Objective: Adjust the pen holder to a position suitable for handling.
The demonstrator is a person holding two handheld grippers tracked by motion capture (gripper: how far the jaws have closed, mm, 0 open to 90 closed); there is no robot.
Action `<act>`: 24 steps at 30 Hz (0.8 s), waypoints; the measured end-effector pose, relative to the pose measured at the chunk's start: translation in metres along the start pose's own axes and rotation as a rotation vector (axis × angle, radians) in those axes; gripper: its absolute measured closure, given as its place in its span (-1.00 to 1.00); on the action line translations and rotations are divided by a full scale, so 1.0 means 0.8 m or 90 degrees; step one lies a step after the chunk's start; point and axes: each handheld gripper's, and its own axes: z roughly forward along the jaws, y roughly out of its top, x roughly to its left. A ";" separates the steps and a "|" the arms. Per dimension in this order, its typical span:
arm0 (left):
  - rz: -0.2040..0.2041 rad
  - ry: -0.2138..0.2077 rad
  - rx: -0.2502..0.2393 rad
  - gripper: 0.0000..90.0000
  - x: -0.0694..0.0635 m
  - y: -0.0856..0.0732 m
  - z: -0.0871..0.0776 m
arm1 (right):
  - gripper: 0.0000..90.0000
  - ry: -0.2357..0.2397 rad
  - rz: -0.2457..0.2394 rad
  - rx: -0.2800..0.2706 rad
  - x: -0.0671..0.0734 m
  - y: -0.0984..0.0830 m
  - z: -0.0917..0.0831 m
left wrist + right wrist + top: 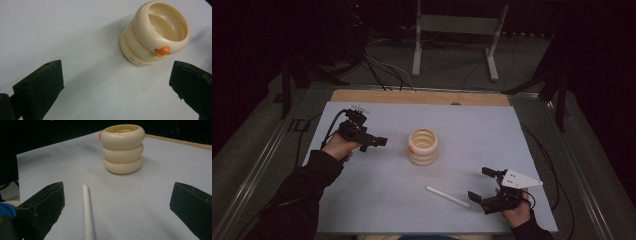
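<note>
Tabletop (362, 210): we see a pale blue-grey sheet over a wooden top, wood strip showing along the far edge.
Ring stack (422, 146): we count three cream rings stacked upright near the middle of the tabletop, hollow centre, nothing touching it.
Orange tab (162, 51): small orange nub on the top ring's outer wall; from the high view it sits on the stack's left side.
Lettering: tiny print on the bottom ring in the left claw view, too small for us to read.
Rod (447, 196): thin white rod flat on the tabletop, near edge side, right of centre, well apart from the stack.
Left claw (381, 142): held in the left hand (339, 147) left of the stack, jaws pointing at it and spread wide, nothing between them. In its own view we see the stack ahead, closer to the right jaw, clear of both.
Right claw (481, 186): held in the right hand (517, 215) at the near right, jaws wide apart, gripping nothing. Just beside the rod's right end in the high view; we can't tell if it touches.
Right claw view: rod (88, 212) runs up between the jaws, nearer the left one, with a gap on both sides; stack (123, 148) stands farther on.
Grey plate (521, 179): three-cornered, on top of the right claw.
</note>
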 end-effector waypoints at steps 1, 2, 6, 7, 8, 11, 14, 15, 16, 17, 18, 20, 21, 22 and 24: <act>0.000 0.001 -0.008 -1.00 0.001 -0.005 -0.001 | -1.00 -0.001 0.000 0.000 0.000 0.000 0.000; -0.001 0.011 -0.014 -1.00 0.001 -0.010 -0.003 | -1.00 0.000 0.001 0.001 0.000 0.000 0.000; -0.013 0.046 -0.051 -1.00 0.003 -0.031 -0.009 | -1.00 0.001 0.001 0.001 0.000 0.000 0.001; -0.007 0.053 -0.060 -1.00 0.002 -0.037 -0.010 | -1.00 0.000 0.000 0.001 0.000 0.000 0.001; -0.004 0.057 -0.066 -1.00 0.002 -0.042 -0.011 | -1.00 -0.001 0.001 0.002 0.000 0.000 0.001; 0.000 0.052 -0.073 -1.00 0.002 -0.058 -0.012 | -1.00 -0.001 0.001 0.002 -0.001 -0.001 0.001; -0.001 0.044 -0.081 -1.00 0.002 -0.073 -0.011 | -1.00 0.001 0.001 0.005 -0.001 -0.001 0.002; -0.001 0.037 -0.087 -1.00 0.003 -0.079 -0.011 | -1.00 0.002 0.002 0.006 -0.001 -0.001 0.002; -0.004 0.032 -0.093 -1.00 0.003 -0.084 -0.010 | -1.00 0.002 0.002 0.006 0.000 -0.001 0.002; -0.004 0.029 -0.097 -1.00 0.004 -0.089 -0.008 | -1.00 0.003 0.001 0.007 0.000 -0.001 0.002; 0.003 0.031 -0.104 -1.00 0.003 -0.094 -0.007 | -1.00 0.003 0.002 0.007 0.000 -0.001 0.003; 0.004 0.039 -0.103 -1.00 0.003 -0.104 -0.004 | -1.00 0.004 0.002 0.009 0.000 -0.001 0.003; 0.001 0.034 -0.108 -1.00 0.003 -0.109 -0.004 | -1.00 0.004 0.002 0.009 0.000 -0.001 0.003; -0.006 0.029 -0.114 -1.00 0.004 -0.114 -0.003 | -1.00 0.004 0.002 0.009 0.000 -0.001 0.003; -0.001 0.032 -0.120 -1.00 0.004 -0.124 -0.001 | -1.00 0.004 0.001 0.009 0.000 -0.001 0.003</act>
